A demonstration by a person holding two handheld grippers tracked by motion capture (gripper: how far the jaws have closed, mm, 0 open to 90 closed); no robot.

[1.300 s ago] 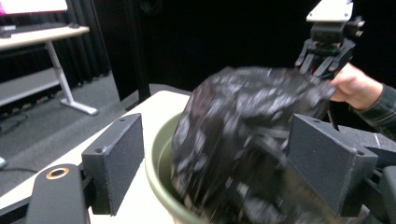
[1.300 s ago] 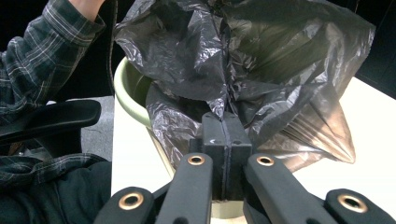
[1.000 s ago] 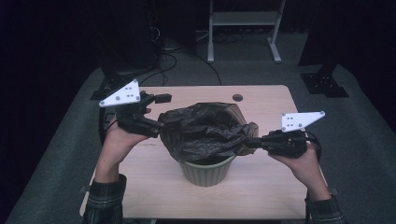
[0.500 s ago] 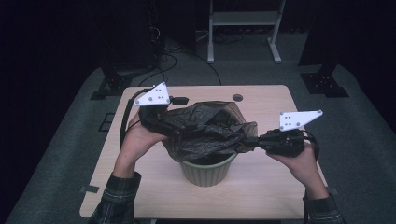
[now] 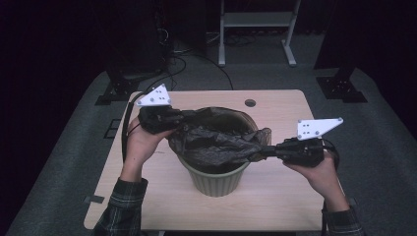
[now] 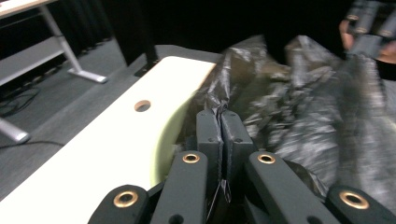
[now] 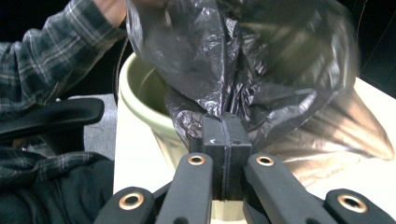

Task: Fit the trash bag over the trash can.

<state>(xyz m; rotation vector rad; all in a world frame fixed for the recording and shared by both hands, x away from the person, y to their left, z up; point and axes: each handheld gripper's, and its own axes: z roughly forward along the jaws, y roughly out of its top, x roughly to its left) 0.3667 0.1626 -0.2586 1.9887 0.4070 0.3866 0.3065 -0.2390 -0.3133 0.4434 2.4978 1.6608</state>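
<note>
A light wooden table [image 5: 147,196] bears a green bin [image 5: 214,179] at its middle.

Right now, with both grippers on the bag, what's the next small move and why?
Probably draw the left gripper outward and down over the bin rim. Both grippers, the right gripper too, are shut on the bag edge, and the bag bunches above the bin, not yet folded over its rim.

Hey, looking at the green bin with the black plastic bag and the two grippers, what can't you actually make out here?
- Inside of the round green bin, high view: covered by the crumpled black plastic bag.
- Bag film at the left gripper, left gripper view: the pressed black jaws hide it.
- Far bag folds, both gripper views: motion blur.
- Right gripper pinch, high view: too small and dark.
</note>
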